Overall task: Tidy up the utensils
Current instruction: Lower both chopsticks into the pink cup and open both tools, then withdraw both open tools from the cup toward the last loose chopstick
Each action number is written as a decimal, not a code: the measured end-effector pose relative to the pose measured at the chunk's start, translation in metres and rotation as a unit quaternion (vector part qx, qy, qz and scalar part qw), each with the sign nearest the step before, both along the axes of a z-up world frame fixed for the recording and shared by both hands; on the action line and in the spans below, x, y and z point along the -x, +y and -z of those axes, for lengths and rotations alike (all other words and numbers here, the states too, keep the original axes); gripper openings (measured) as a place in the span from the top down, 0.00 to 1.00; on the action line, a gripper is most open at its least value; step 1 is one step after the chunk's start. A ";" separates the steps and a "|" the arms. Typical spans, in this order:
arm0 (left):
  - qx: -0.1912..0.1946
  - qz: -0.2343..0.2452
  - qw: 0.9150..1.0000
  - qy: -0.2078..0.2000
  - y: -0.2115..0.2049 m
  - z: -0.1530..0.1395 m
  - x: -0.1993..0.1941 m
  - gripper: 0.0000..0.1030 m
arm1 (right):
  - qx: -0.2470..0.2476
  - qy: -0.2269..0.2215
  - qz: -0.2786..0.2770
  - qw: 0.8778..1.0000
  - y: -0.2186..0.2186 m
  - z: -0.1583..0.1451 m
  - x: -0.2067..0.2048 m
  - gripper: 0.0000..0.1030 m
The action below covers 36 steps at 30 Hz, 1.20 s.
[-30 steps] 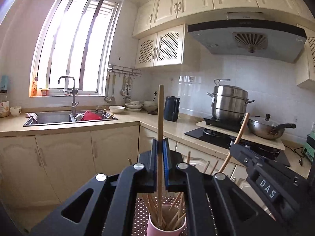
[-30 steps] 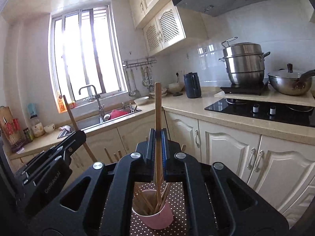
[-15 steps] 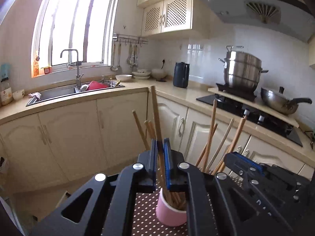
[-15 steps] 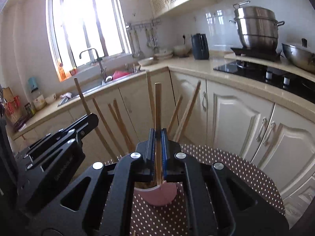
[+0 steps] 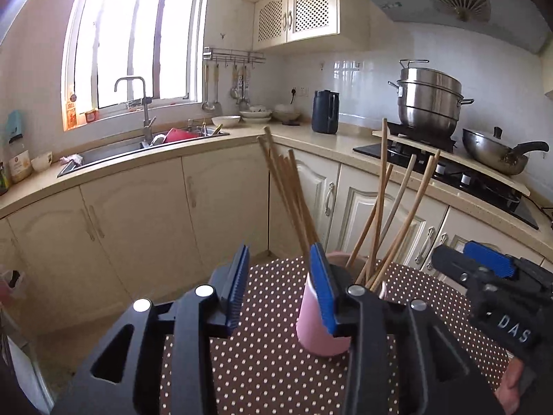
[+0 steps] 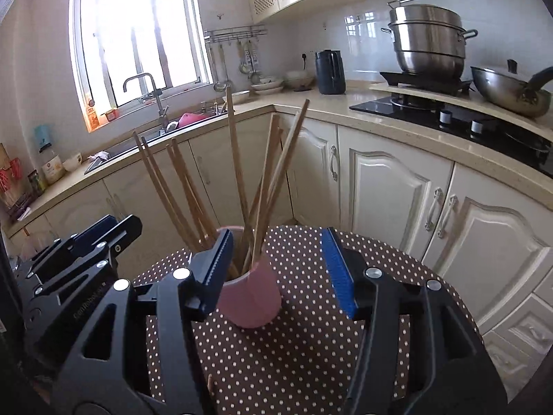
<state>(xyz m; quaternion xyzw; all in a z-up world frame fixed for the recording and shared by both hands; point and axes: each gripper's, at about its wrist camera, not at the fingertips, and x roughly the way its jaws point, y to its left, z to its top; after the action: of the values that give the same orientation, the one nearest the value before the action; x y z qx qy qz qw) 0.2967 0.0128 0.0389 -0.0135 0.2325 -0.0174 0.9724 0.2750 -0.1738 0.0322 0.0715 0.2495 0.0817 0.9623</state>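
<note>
- Left gripper (image 5: 280, 285): jaws spread wide, blue ribbed pads facing each other, nothing between them. Polka-dot cloth shows through the gap.
- Right gripper (image 6: 274, 268): jaws likewise wide apart, gripping nothing. Its left pad overlaps the cup's rim in the right wrist view; contact cannot be confirmed.
- Pink cup (image 6: 249, 299): stands upright on the brown polka-dot tablecloth (image 6: 304, 356), matte pink, slightly tapered, rim up. In the left wrist view the same cup (image 5: 314, 325) sits partly behind the left gripper's right pad.
- Chopsticks (image 6: 238, 173): bundle of long, thin, light-brown wooden sticks, all standing in the cup and fanning outward; 1 group leans left, another leans right, 1 stands near vertical. Exact count not readable. Left wrist view shows the same fan (image 5: 380, 200) in 2 splayed clusters.
- 1 small wooden tip (image 6: 209, 380) visible on the cloth between the right gripper's arms; identity unclear.
- Background: sink (image 5: 138, 147) under the window, stacked steel steamer pot (image 5: 428, 103) on the stove.
</note>
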 end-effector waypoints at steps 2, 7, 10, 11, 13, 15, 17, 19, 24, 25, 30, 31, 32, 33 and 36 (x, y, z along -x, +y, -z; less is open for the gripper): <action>0.000 -0.002 1.000 0.001 0.001 0.000 0.006 0.62 | 0.000 0.002 0.003 1.000 -0.001 0.001 0.008 0.46; -0.001 0.005 1.000 -0.001 0.000 0.001 0.026 0.62 | -0.011 0.007 0.013 1.000 -0.007 0.003 0.026 0.34; 0.000 0.008 1.000 0.000 0.000 0.003 0.038 0.62 | -0.010 0.010 0.014 1.000 -0.009 0.005 0.038 0.34; 0.001 0.008 1.000 0.001 0.001 0.004 0.041 0.62 | -0.008 0.010 0.016 1.000 -0.009 0.007 0.042 0.34; 0.001 0.009 1.000 0.004 0.001 0.006 0.048 0.62 | -0.007 0.014 0.017 1.000 -0.009 0.009 0.048 0.32; 0.001 0.009 1.000 0.009 0.001 0.010 0.055 0.62 | -0.005 0.018 0.018 1.000 -0.010 0.012 0.055 0.31; 0.004 0.009 1.000 0.014 0.003 0.012 0.060 0.60 | -0.003 0.023 0.017 1.000 -0.009 0.017 0.060 0.30; 0.005 0.009 1.000 0.018 0.004 0.016 0.066 0.58 | -0.002 0.032 0.017 0.999 -0.009 0.023 0.064 0.30; 0.007 0.009 1.000 0.029 0.012 0.026 0.079 0.57 | 0.002 0.057 0.018 0.998 -0.006 0.040 0.074 0.29; 0.007 0.008 0.999 0.034 0.014 0.029 0.081 0.56 | 0.004 0.061 0.017 0.998 -0.005 0.044 0.077 0.29; -0.001 0.009 0.998 0.055 0.022 0.045 0.094 0.55 | 0.017 0.080 -0.001 0.997 0.005 0.064 0.088 0.29; -0.004 0.008 0.998 0.058 0.023 0.047 0.096 0.53 | 0.021 0.085 -0.005 0.996 0.008 0.068 0.090 0.29; -0.005 0.007 0.998 0.063 0.025 0.052 0.099 0.52 | 0.025 0.090 -0.010 0.996 0.011 0.073 0.091 0.29; -0.003 0.007 0.998 0.068 0.028 0.056 0.101 0.52 | 0.028 0.096 -0.017 0.995 0.014 0.077 0.093 0.29; -0.001 0.010 0.996 0.084 0.032 0.069 0.105 0.52 | 0.040 0.119 -0.044 0.991 0.025 0.091 0.097 0.29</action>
<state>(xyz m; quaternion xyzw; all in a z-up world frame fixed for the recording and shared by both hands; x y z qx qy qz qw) 0.1918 0.0452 -0.0299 -0.0118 0.3138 -0.0258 0.9491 0.1780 -0.1492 -0.0585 0.0315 0.3679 0.1052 0.9234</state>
